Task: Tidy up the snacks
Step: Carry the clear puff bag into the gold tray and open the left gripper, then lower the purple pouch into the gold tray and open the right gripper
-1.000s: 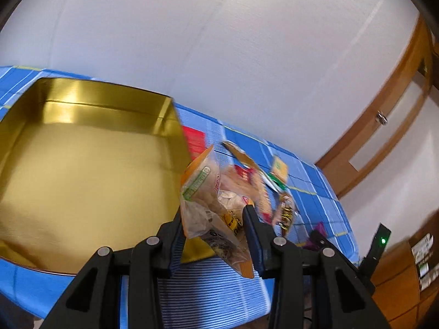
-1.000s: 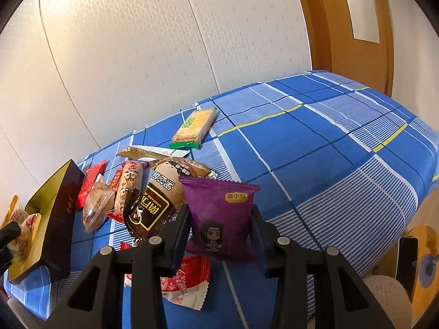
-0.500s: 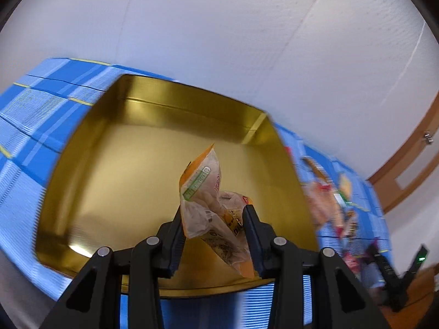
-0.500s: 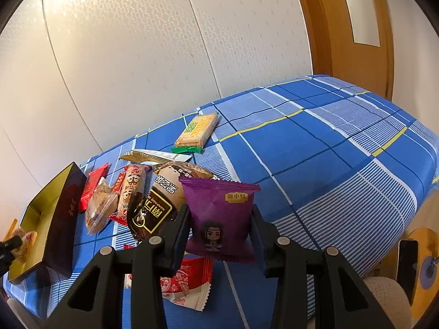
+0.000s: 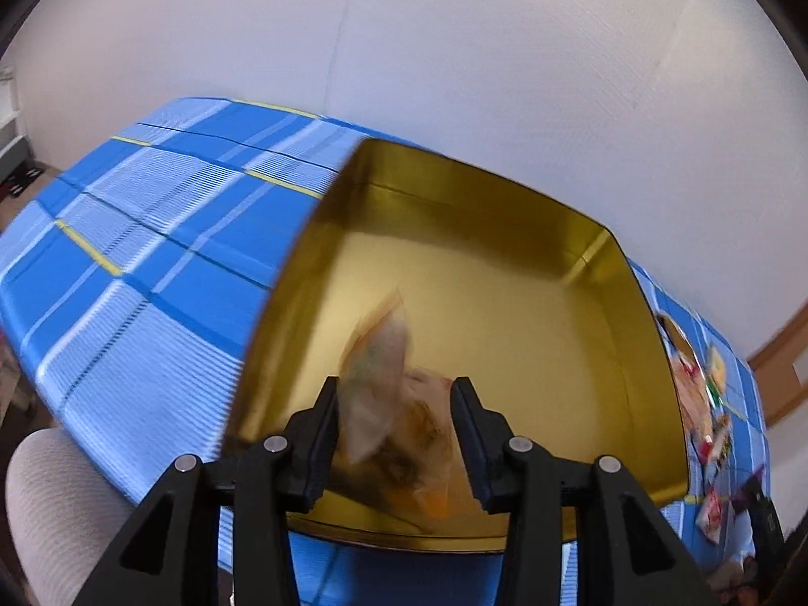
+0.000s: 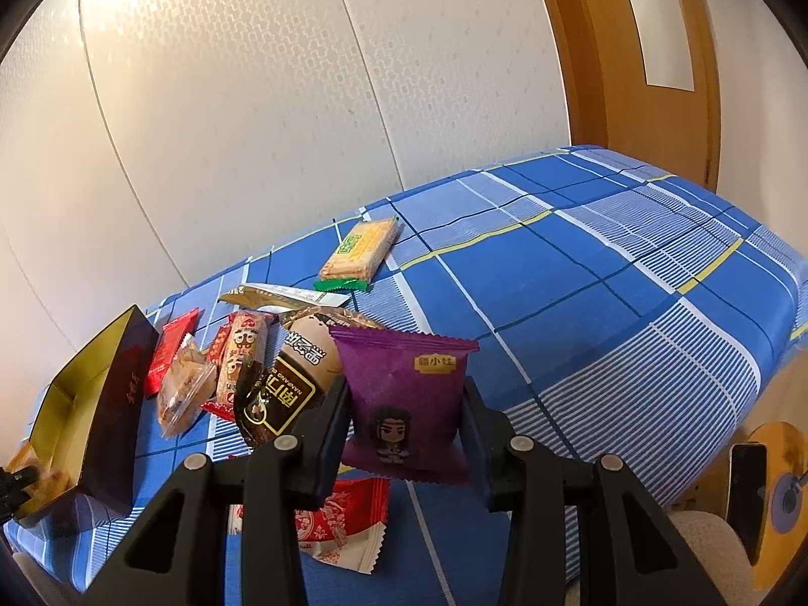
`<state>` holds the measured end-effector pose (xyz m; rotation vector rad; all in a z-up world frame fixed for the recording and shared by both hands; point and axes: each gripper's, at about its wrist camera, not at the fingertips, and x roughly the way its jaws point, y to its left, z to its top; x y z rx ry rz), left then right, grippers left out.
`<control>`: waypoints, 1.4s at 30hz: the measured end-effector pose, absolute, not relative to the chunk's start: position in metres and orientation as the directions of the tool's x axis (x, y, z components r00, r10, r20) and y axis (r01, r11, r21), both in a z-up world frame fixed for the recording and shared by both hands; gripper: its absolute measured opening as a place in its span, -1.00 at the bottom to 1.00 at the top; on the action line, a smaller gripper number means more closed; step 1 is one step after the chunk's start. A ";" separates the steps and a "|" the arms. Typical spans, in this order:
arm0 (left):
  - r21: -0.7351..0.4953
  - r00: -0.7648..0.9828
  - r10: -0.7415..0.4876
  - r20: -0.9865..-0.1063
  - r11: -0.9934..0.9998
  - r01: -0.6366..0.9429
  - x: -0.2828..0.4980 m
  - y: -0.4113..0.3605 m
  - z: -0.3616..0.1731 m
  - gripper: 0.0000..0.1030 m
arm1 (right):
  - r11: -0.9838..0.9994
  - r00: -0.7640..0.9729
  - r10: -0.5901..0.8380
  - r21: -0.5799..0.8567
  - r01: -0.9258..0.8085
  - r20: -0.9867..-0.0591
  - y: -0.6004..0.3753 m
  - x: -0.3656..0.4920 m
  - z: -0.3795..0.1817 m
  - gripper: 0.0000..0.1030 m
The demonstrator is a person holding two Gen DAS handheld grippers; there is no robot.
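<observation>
My left gripper (image 5: pixel 394 414) is shut on a clear-and-orange snack bag (image 5: pixel 391 404), blurred, held over the near edge of the gold-lined box (image 5: pixel 505 232). My right gripper (image 6: pixel 406 419) is shut on a purple snack packet (image 6: pixel 404 394) above the blue checked cloth. Below it lie a brown packet (image 6: pixel 288 384), a red-and-white packet (image 6: pixel 338 520), a cracker pack (image 6: pixel 361 250), a red packet (image 6: pixel 169 353) and a clear pastry bag (image 6: pixel 182 394). The box shows at the left of the right wrist view (image 6: pixel 108 404).
The blue checked cloth (image 5: pixel 141 252) covers the table, its left edge dropping near a pale chair (image 5: pixel 45 505). A white wall stands behind. A wooden door (image 6: pixel 631 50) is at the right. More snacks (image 5: pixel 702 404) lie right of the box.
My left gripper has swung left with the bag, from the box's right side to over the box's near part. My right gripper has stayed almost still, holding the purple packet.
</observation>
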<state>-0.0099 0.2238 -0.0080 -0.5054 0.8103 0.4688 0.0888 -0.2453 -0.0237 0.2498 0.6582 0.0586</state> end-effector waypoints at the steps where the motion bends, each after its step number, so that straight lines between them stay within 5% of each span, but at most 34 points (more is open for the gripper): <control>1: -0.242 0.605 0.211 -0.768 0.778 -0.579 -0.010 0.226 -0.007 -0.14 | 0.969 0.794 0.130 0.245 0.024 -0.594 -0.245 0.088 -0.023 -0.19; 9: -0.251 0.684 0.229 -0.693 0.812 -0.526 -0.021 0.213 0.011 -0.13 | 0.979 0.805 0.144 0.203 -0.030 -0.575 -0.231 0.083 -0.017 -0.19; 22: -0.256 0.704 0.110 -0.701 0.883 -0.393 -0.011 0.168 0.004 -0.13 | 0.943 0.756 0.333 0.207 -0.261 -0.564 -0.162 0.075 0.006 -0.19; 42: -0.266 0.691 0.112 -0.714 0.869 -0.417 -0.018 0.168 0.000 -0.13 | 0.813 0.615 0.529 0.141 -0.566 -0.585 -0.024 0.064 0.016 -0.19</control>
